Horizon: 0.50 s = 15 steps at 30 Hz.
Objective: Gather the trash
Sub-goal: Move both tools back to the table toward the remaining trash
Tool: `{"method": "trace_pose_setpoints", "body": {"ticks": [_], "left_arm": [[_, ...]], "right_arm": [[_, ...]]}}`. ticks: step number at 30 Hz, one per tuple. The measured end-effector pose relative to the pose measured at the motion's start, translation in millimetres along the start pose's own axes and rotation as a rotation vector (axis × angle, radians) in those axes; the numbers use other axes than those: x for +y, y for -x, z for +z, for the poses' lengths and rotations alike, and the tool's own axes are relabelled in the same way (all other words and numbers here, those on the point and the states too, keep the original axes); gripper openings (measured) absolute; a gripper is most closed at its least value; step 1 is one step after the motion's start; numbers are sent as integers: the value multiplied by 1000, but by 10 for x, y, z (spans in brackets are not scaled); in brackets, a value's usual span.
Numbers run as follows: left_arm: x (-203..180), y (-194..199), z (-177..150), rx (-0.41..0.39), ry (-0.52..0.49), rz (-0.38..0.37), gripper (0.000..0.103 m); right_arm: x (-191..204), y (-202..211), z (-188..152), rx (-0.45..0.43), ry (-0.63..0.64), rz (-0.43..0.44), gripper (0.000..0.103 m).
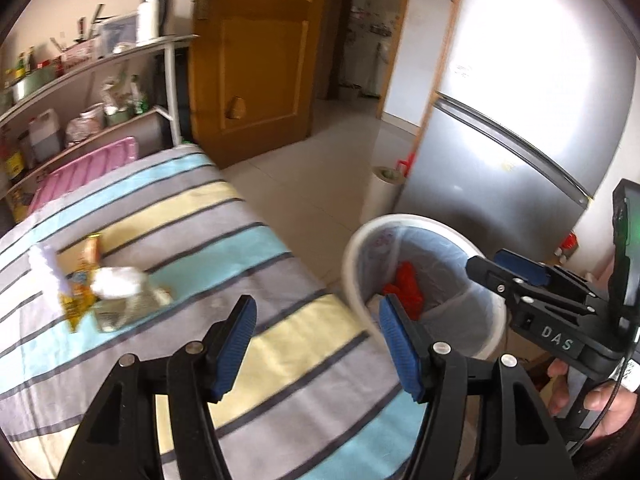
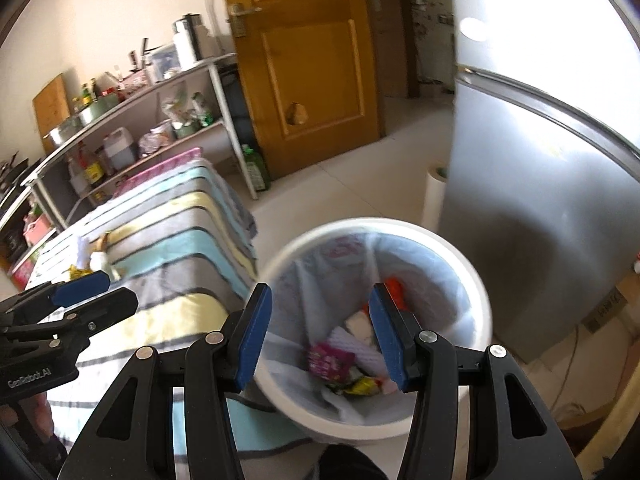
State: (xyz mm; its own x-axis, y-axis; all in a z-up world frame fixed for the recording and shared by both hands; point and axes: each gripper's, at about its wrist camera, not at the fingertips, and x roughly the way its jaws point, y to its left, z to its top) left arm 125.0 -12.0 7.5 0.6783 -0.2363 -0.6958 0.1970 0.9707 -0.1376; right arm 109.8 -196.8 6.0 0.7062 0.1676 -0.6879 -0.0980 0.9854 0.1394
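A white trash bin (image 2: 476,280) lined with a clear bag stands on the floor beside a striped table (image 1: 248,280); it also shows in the left wrist view (image 1: 356,264). Wrappers and red scraps (image 2: 340,360) lie inside it. On the table lies a pile of trash: a white crumpled tissue (image 1: 116,282), an orange snack wrapper (image 1: 86,268) and a clear plastic piece (image 1: 120,312). My left gripper (image 1: 316,344) is open and empty above the table's near edge. My right gripper (image 2: 320,336) is open and empty, right above the bin.
A grey fridge (image 1: 500,160) stands to the right of the bin, with a white roll (image 1: 380,196) by it. A wooden door (image 1: 256,52) stands behind. A shelf rack (image 1: 92,92) with bottles and pots and a pink tray (image 1: 84,168) sit beyond the table.
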Motion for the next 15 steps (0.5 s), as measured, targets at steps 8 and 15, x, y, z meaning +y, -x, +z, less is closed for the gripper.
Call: {"method": "trace_pose_setpoints", "body": {"ticks": [8,15], "left_arm": [[678,243,-80,-34,123,84,67],[1231,431,-151,-54,207,156,68]], "right_arm": [[654,-142,59,1,102,93,52],[1115,-298,91,16,180,163,52]]}}
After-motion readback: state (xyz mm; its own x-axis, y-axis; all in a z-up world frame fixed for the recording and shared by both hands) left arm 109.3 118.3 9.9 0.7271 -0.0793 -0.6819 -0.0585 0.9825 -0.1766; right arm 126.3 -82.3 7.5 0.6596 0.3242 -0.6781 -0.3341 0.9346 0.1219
